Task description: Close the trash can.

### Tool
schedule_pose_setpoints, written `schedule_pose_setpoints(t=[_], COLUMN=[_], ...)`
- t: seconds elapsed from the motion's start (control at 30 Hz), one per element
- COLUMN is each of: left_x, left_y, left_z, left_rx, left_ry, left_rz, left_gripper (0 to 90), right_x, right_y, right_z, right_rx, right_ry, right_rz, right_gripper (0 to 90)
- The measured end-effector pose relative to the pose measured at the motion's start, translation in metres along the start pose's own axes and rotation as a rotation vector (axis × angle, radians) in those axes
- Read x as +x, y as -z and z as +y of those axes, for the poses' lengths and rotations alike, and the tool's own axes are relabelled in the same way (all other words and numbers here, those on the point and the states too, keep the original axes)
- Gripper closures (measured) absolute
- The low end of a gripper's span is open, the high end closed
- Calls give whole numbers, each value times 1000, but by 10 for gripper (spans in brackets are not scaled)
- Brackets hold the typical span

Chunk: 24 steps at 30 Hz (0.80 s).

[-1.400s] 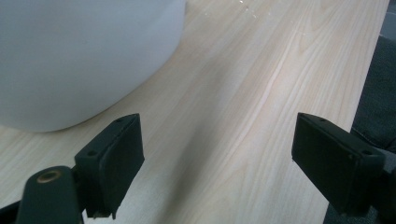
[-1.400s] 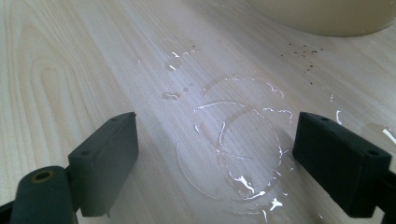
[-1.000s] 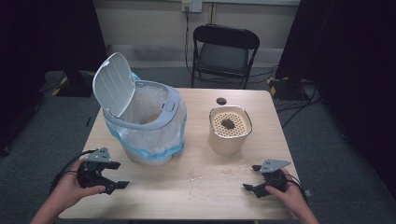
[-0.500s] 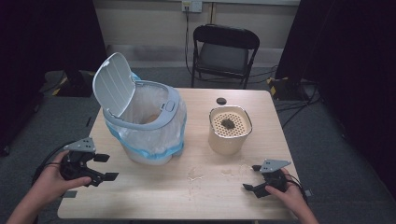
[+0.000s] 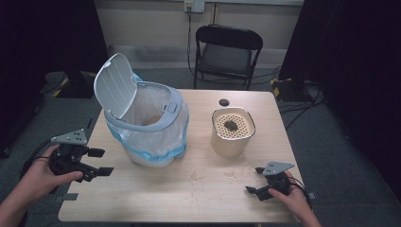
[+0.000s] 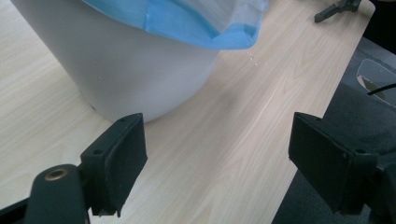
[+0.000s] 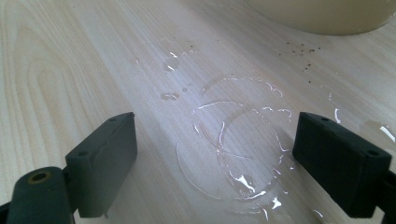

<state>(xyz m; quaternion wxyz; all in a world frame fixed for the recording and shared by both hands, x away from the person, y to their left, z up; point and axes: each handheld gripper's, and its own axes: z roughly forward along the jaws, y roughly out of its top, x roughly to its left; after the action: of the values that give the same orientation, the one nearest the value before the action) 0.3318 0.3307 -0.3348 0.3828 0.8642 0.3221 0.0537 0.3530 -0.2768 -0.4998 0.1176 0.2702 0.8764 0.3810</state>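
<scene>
A white bin [image 5: 146, 142] with its flip lid [image 5: 113, 85] raised stands left of centre on the wooden table [image 5: 156, 198]; a clear and blue bag lines it. To its right is a cream pot [image 5: 232, 137] with a perforated insert and a dark clump on top. My left gripper [image 5: 101, 161] hovers open at the table's left edge, pointing at the bin's base [image 6: 121, 70]; nothing sits between its jaws [image 6: 217, 172]. My right gripper [image 5: 254, 179] rests open near the front right, over wet rings [image 7: 233, 144] on the wood [image 7: 215, 163].
Water splashes [image 5: 198, 177] streak the table in front of the bin and pot, with dark specks [image 7: 299, 56] near the pot's base [image 7: 322, 16]. A small black cap [image 5: 223, 102] lies behind the pot. A black folding chair [image 5: 227, 52] stands beyond the far edge.
My left gripper has drifted left and slightly away from the person, toward the table's left edge. The right gripper has stayed put.
</scene>
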Motion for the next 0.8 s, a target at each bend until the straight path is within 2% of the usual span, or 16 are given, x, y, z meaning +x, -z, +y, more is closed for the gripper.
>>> schedule_pose_setpoints(t=[0.2,0.53,0.8], left_x=[5,10,16], left_y=[16,37,52], left_z=[13,36,49], left_rx=[-29,-19,-62], left_ry=[16,11,21], left_rz=[15,45,63], left_gripper=[181,180,180], right_x=[0,1,1], right_y=[0,1,1], right_z=[0,-1,-1], right_rx=[-1,-1,-1], right_ry=[-1,-3,-3], right_rz=[-3,-4,-4], right_gripper=[129,129,129])
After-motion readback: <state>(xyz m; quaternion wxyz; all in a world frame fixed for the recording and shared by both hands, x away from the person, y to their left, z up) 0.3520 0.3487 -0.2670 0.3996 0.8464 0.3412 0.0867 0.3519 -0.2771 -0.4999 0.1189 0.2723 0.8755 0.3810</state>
